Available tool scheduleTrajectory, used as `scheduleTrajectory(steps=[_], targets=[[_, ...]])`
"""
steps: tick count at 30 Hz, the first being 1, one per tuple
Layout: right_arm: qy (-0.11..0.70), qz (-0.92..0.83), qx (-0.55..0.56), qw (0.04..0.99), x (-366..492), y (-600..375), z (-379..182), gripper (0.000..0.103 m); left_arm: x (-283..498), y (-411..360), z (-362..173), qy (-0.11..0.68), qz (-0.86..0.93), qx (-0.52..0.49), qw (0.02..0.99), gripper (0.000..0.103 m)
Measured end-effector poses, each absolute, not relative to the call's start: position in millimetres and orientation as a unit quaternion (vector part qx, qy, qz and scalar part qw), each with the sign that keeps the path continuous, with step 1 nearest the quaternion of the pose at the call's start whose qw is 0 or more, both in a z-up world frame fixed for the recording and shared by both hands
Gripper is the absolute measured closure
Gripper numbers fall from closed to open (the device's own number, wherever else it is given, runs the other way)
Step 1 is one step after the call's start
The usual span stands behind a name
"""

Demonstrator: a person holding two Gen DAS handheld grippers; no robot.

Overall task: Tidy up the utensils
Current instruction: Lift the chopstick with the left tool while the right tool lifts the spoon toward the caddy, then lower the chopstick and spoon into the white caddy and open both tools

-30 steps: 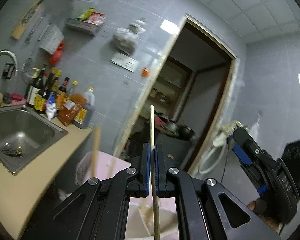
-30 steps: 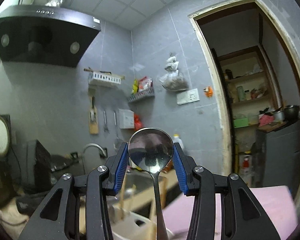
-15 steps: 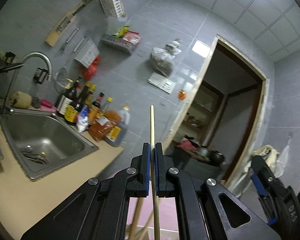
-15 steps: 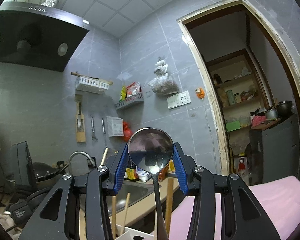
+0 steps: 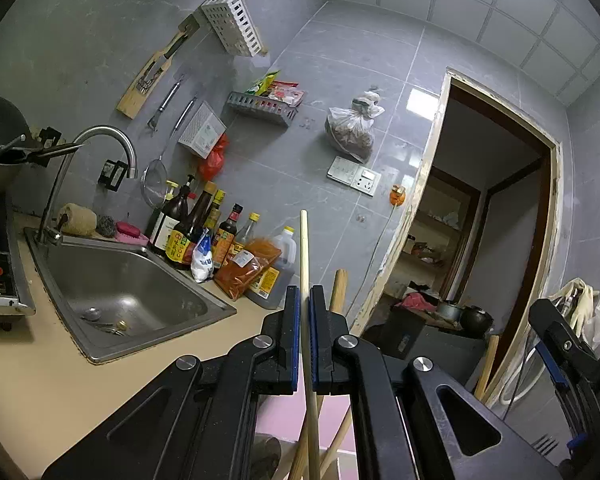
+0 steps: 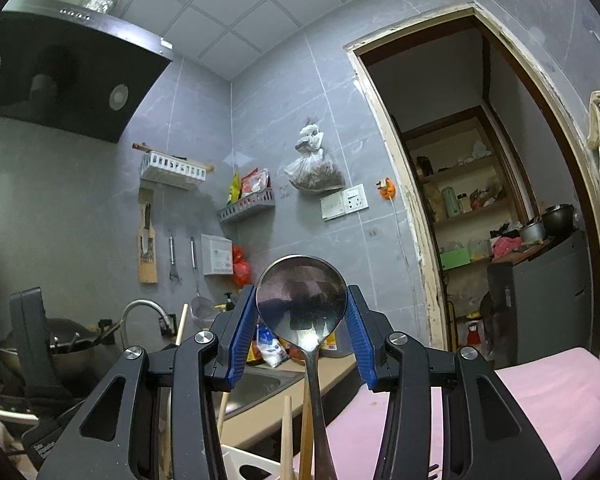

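My left gripper [image 5: 304, 340] is shut on a thin wooden chopstick [image 5: 305, 264] that stands upright between its blue pads. More wooden handles [image 5: 337, 288] rise just behind it. My right gripper [image 6: 302, 328] is shut on the bowl of a metal spoon [image 6: 301, 300], bowl up, handle running down. Below it, wooden utensil tips [image 6: 287, 432] stand in a white holder [image 6: 252, 462]. The right gripper also shows at the right edge of the left wrist view [image 5: 572, 372].
A steel sink [image 5: 116, 280] with a tap [image 5: 100, 140] sits in the beige counter [image 5: 60, 380], with sauce bottles [image 5: 204, 232] behind it. A pink mat [image 6: 540, 400] lies below right. A doorway [image 5: 492, 220] opens at the right. A wok [image 6: 64, 344] sits at the left.
The left gripper has swung left and tilted up, bringing the sink and wall racks into fuller view, still holding the chopstick. The right gripper has tilted slightly, spoon still held.
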State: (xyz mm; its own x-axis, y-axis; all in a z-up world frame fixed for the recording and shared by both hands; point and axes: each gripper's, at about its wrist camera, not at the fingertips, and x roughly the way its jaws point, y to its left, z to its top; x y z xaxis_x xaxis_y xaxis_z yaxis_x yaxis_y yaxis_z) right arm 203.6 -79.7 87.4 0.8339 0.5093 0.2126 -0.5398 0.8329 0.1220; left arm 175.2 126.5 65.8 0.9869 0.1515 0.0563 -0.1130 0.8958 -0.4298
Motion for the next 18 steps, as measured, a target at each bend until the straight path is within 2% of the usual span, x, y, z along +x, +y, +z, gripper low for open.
scheduleTrajectory(steps=[18], targets=[[-0.079,0.277,0.062,0.956,198,-77,75,0.060,169,100,48,-0.012,0.036,-0.161,0.986,0.100]])
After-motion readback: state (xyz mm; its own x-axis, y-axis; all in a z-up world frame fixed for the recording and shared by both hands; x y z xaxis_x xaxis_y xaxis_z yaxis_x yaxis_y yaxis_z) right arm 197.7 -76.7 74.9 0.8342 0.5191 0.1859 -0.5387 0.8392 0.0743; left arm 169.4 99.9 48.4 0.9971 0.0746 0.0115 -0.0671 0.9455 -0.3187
